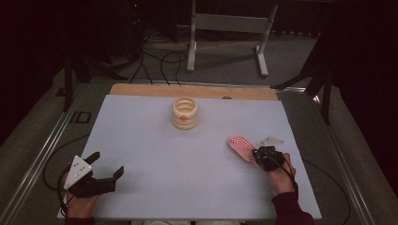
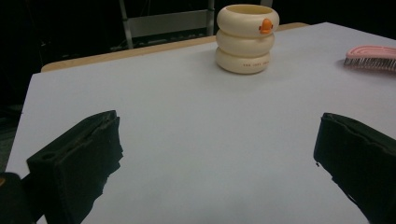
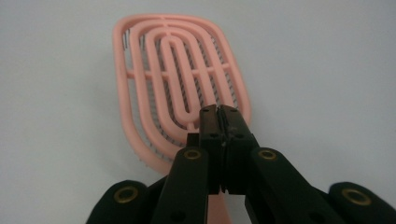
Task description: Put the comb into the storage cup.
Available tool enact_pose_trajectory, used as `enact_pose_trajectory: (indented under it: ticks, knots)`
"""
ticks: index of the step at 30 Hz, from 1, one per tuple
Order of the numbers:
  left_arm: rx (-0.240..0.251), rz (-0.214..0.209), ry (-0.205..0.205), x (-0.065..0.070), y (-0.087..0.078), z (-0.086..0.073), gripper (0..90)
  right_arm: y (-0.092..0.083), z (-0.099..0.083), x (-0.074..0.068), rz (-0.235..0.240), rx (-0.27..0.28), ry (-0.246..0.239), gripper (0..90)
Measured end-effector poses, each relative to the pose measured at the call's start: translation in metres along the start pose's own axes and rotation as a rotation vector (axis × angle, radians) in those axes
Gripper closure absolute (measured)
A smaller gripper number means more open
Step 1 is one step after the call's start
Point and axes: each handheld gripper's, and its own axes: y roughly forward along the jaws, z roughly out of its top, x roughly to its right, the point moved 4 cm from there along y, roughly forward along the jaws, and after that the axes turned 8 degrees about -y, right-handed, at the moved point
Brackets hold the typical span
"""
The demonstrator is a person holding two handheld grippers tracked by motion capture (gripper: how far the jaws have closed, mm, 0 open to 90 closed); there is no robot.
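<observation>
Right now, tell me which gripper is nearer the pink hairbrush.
Right. The right gripper is at the near end of the pink hairbrush, jaws shut over that end. The left gripper sits far across the table by the near left corner, jaws open.

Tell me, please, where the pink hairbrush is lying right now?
In the high view the pink hairbrush lies on the white table, right of centre, at the right gripper, nearer than the cream ringed cup.

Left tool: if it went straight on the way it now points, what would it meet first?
Probably nothing nearby: the open left tool faces bare white table. Farther on, the cream ringed cup stands slightly right of its line, so it might be met or just missed; depth is unclear.
</observation>
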Motion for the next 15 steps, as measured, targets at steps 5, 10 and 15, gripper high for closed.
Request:
enact_pose_trajectory:
  ticks: [5,10,15]
  knots:
    - [-0.002,-0.002,0.000,0.0007,0.0005,-0.0002,1.3,0.0016,0.0028,-0.0042,0.009,-0.004,-0.019,89.3]
    - [-0.002,-0.002,0.000,0.0009,0.0007,-0.0003,1.3,0.0018,0.0048,-0.0078,0.022,0.002,-0.032,89.7]
    - [-0.003,-0.002,0.001,0.0011,0.0009,-0.0004,1.3,0.0015,0.0053,-0.0106,0.039,0.007,-0.061,89.6]
